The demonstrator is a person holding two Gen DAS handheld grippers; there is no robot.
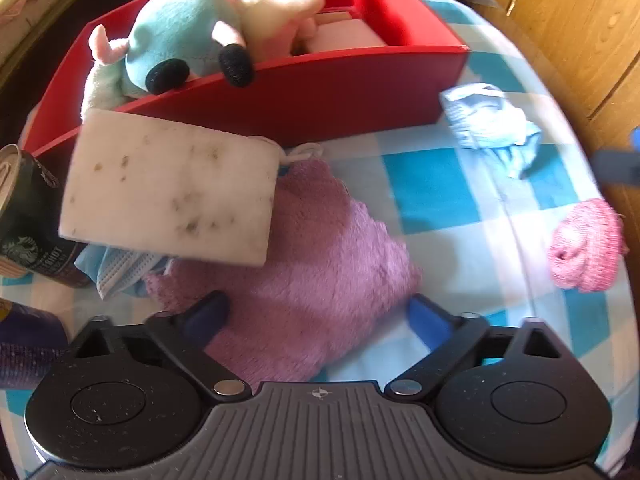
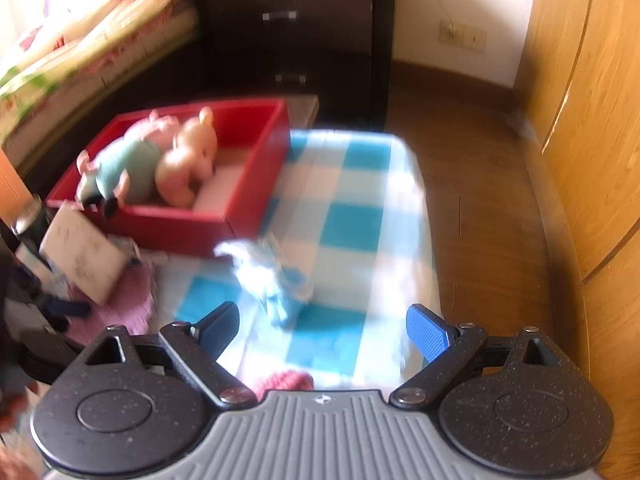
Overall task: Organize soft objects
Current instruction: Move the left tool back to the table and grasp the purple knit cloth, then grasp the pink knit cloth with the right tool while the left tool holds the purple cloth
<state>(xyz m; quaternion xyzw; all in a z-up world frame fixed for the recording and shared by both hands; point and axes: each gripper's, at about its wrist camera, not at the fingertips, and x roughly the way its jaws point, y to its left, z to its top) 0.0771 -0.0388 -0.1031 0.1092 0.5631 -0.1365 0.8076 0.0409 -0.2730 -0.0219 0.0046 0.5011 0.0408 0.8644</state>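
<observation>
Here the sponge [image 1: 170,188] lies tilted, long axis leaning toward the red box [image 1: 320,92].

A box [image 1: 320,92] stands at the far side of the bench [image 1: 440,216], with two plush toys [image 1: 188,44] and some sponges [image 1: 344,36] in it. Near the box's front wall lies a fluffy cloth [image 1: 316,272], and a sponge block [image 1: 168,192] rests partly on its left edge. Left of the block stands a can [image 1: 28,216]. A crumpled cloth [image 1: 488,124] lies right of the box, and a knitted piece [image 1: 586,246] lies nearer, at the right edge.
</observation>
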